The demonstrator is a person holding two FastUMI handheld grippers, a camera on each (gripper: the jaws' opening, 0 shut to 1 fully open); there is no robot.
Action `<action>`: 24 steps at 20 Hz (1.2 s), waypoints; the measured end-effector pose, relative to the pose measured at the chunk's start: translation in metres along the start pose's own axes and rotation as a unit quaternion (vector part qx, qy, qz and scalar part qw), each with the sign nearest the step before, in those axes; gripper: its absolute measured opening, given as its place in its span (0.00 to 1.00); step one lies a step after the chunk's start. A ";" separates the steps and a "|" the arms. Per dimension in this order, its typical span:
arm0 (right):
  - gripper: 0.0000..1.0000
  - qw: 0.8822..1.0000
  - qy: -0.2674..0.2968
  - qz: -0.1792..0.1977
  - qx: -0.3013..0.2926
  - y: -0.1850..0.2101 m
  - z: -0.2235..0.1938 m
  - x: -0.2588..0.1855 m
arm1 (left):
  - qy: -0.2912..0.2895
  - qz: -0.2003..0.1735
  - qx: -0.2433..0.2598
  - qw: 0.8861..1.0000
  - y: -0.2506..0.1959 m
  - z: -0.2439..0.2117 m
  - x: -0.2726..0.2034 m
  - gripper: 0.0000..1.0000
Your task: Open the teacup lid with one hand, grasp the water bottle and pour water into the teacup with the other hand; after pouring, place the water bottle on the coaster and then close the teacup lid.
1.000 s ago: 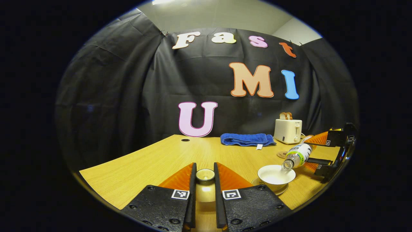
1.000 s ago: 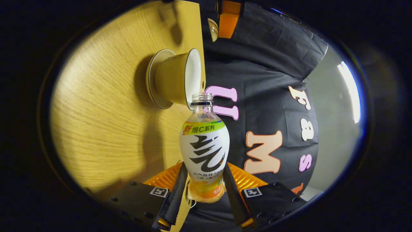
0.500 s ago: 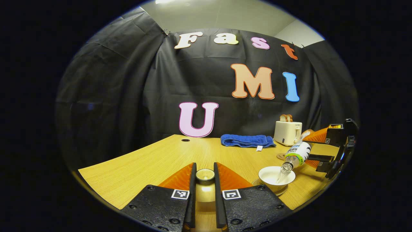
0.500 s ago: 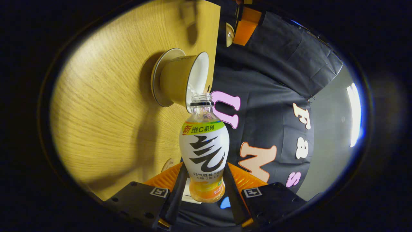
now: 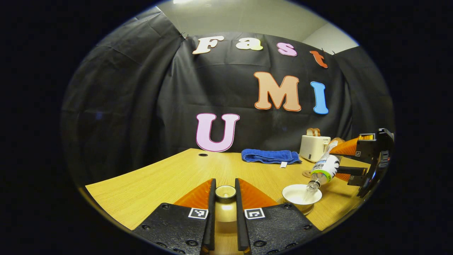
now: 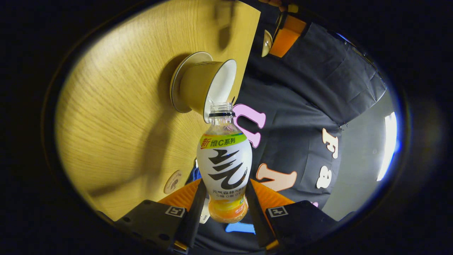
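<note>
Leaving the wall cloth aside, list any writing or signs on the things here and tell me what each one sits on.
water bottle: its label carries printed characters and a bold brush mark; not read off here.
coaster: a faint print, too blurred to read.
towel tag: too small to read.
toaster: one small dark mark, unreadable.
square markers: coded patterns, no words.

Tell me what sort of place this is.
Probably a staged recording booth set up like a kitchen table: black cloth wall behind a wooden table, with a toaster, a blue towel and a teacup.
</note>
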State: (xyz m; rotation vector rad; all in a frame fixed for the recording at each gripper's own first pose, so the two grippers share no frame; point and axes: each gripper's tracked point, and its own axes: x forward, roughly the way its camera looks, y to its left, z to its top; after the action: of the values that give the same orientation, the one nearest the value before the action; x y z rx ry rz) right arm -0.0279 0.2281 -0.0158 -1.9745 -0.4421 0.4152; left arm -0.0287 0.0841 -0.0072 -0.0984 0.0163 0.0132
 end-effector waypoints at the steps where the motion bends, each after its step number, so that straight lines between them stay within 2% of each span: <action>1: 0.69 1.000 -0.003 -0.002 -0.010 -0.002 0.000 0.001 | 0.001 0.000 0.000 1.000 0.000 0.000 -0.001 0.23; 5: 0.69 0.999 -0.023 0.000 -0.043 -0.007 0.005 0.001 | 0.003 0.004 0.003 1.000 0.002 0.000 -0.001 0.22; 8: 0.69 0.999 -0.024 -0.003 -0.041 -0.008 0.007 -0.001 | 0.000 0.002 0.005 1.000 -0.001 0.003 -0.001 0.23; 11: 0.69 1.000 -0.020 0.000 -0.004 -0.003 0.006 -0.002 | -0.005 0.002 0.008 1.000 -0.002 0.008 -0.001 0.23; 16: 0.69 0.995 -0.007 0.011 0.099 0.006 -0.003 0.000 | -0.006 -0.002 0.012 1.000 -0.008 0.012 0.000 0.23; 19: 0.70 0.983 0.004 0.013 0.183 0.012 -0.005 -0.007 | -0.011 -0.008 0.012 1.000 -0.017 0.018 0.002 0.23; 24: 0.70 0.947 0.005 0.021 0.322 0.018 0.004 -0.009 | -0.013 -0.021 0.015 1.000 -0.034 0.025 0.006 0.23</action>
State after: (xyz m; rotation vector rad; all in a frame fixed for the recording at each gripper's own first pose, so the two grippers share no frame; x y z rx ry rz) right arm -0.0349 0.2197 -0.0326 -1.3498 -0.2161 0.5008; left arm -0.0221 0.0528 0.0206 -0.0678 -0.0115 -0.0287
